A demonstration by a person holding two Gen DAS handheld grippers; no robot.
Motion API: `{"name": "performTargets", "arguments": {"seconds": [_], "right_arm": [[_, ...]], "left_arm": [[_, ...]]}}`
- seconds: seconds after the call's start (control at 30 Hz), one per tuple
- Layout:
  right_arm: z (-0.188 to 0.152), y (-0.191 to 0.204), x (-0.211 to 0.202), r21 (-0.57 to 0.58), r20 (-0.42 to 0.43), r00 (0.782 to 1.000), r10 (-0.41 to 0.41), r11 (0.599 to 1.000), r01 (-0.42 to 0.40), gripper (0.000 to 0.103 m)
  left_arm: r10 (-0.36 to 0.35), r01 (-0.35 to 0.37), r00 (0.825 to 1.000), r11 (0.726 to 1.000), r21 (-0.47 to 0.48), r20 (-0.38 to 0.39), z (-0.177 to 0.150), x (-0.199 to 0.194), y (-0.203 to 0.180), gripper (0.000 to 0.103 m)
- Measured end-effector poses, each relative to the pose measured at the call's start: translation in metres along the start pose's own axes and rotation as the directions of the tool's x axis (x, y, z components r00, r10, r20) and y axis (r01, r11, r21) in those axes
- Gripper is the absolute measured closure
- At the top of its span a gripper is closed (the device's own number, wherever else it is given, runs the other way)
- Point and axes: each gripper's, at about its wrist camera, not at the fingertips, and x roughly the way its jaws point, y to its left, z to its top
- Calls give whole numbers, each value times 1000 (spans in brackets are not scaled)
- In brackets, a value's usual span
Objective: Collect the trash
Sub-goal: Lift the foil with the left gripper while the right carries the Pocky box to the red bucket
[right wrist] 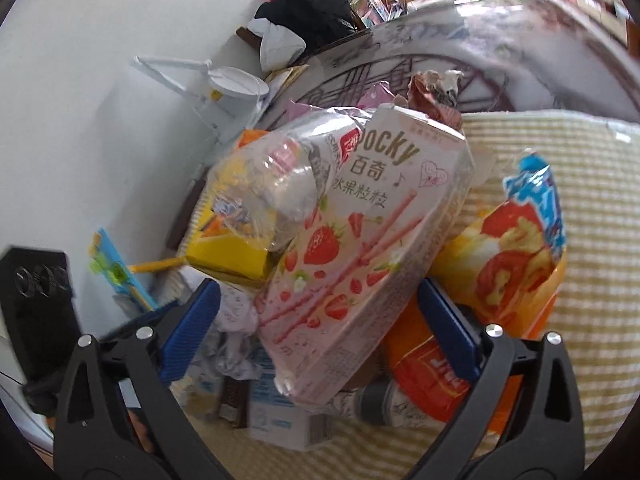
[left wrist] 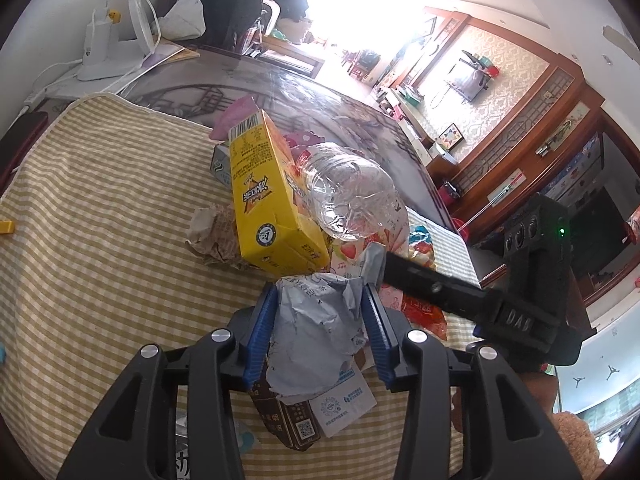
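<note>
The left gripper's [left wrist: 320, 332] blue ribbed jaws stand narrow and pinch a crumpled grey-blue paper wrapper [left wrist: 316, 328] between them, though they are easing apart slightly; the right gripper's [right wrist: 316, 332] jaws gape wide, empty, 1 pad on each side of the pink Pocky box [right wrist: 360, 248] without pressing it. That box is the thing the next grab turns on, I would say: it lies directly ahead of the right jaws, its long axis running away from them and leaning up to the right, so the flat cardboard faces meet the pads squarely. The right hand is plainly the nearer. Just left of it a crushed clear plastic bottle [right wrist: 276, 184], thin and glossy, rests on a yellow carton [left wrist: 268, 196] with sharp printed edges. To the right a slick orange snack bag [right wrist: 516, 252] sags open. All of it heaps on a soft yellow checked cloth [left wrist: 100, 208], with a white desk lamp [left wrist: 112, 40] well beyond.
</note>
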Motion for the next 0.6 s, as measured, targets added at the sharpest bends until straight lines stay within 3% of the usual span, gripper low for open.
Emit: {"name": "performTargets", "arguments": {"seconds": [0.03, 0.07, 0.1, 0.13, 0.2, 0.3, 0.6], "right_arm": [[0, -4, -2, 17, 10, 1000, -13, 1000, 13, 39], [1, -11, -4, 47, 13, 1000, -25, 999, 24, 55], [1, -19, -4, 87, 11, 1000, -8, 996, 7, 67], [0, -27, -5, 139, 21, 999, 27, 990, -29, 71], [1, -37, -11, 199, 49, 997, 63, 977, -71, 74], [2, -40, -25, 210, 110, 993, 52, 975, -75, 78], [4, -43, -72, 184, 230, 973, -13, 982, -31, 80]], "left_arm": [[-1, 1, 1000, 1000, 0, 1, 0, 0, 0, 63], [1, -1, 1000, 1000, 4, 6, 1, 0, 0, 63], [-1, 1, 1000, 1000, 5, 7, -2, -1, 0, 63], [-6, 6, 1000, 1000, 4, 3, -2, 0, 0, 63], [-2, 3, 1000, 1000, 7, -3, -2, 2, 0, 63], [0, 0, 1000, 1000, 6, 7, -1, 0, 2, 63], [0, 0, 999, 1000, 7, 32, 2, -2, 5, 63]]}}
